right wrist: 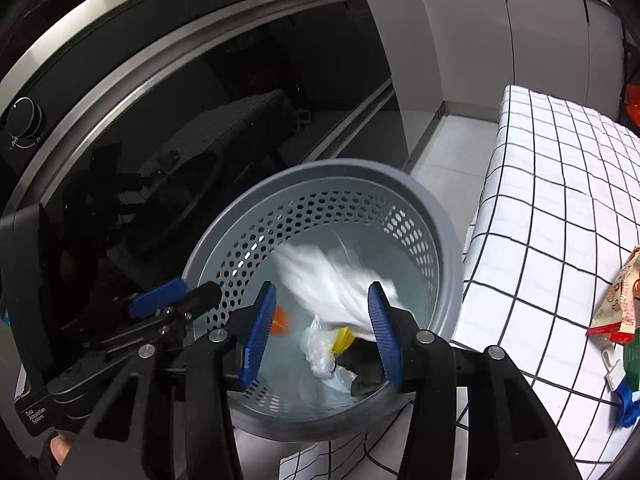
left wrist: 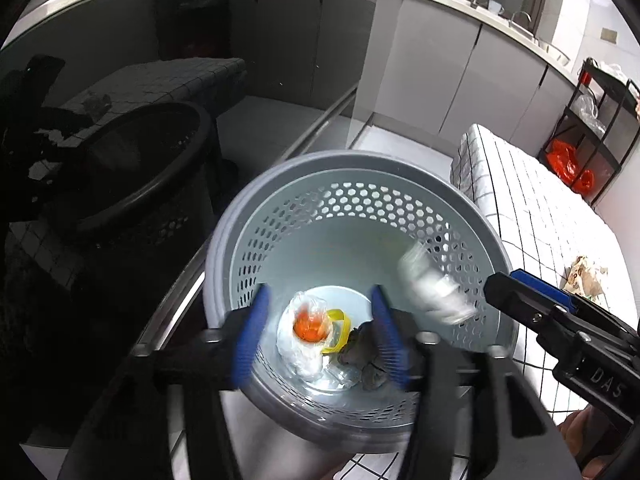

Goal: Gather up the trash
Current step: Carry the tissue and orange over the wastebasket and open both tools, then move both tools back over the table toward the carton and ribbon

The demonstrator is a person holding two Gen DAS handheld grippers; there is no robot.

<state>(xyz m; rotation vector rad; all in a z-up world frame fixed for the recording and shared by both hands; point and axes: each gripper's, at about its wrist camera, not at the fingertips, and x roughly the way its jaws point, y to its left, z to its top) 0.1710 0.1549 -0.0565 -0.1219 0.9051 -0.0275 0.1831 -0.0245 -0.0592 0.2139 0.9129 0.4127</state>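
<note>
Our left tool and right tool hang half-wide, empty, over the grey bin; blurred white trash is inside its rim.

I see a kitchen: grey cabinet fronts under a countertop, a pale floor, a glossy black oven door with a knob, and a white grid-patterned cloth at right.
</note>
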